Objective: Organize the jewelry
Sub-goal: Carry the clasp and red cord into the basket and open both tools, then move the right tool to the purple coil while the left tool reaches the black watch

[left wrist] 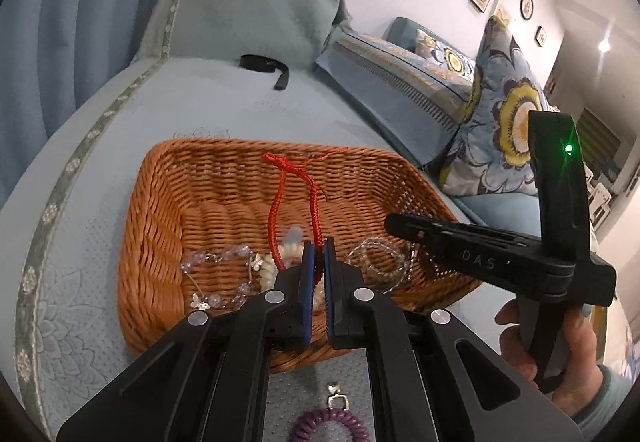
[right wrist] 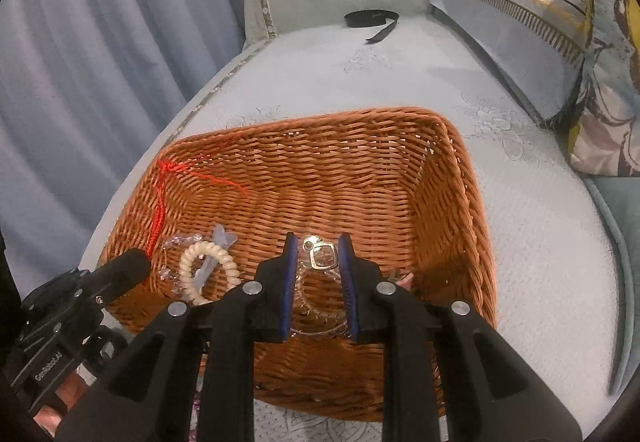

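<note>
A brown wicker basket (left wrist: 160,202) (right wrist: 460,178) sits on the pale blue sofa cover. My left gripper (left wrist: 319,248) is shut on a red braided cord bracelet (left wrist: 276,210), held over the basket; the cord also shows in the right wrist view (right wrist: 160,198). Inside lie a clear crystal bead bracelet (left wrist: 216,258), a cream spiral band (right wrist: 204,266) and a clear spiral band with a silver clasp (right wrist: 322,256). My right gripper (right wrist: 318,242) is open above that clear band, inside the basket. A purple spiral band (left wrist: 332,426) lies on the sofa in front of the basket.
A black strap (left wrist: 264,66) (right wrist: 372,20) lies at the back of the seat. Patterned cushions (left wrist: 500,114) stand on the right. Blue curtains (right wrist: 80,62) hang on the left. The right tool (left wrist: 520,254) is to the right of the basket.
</note>
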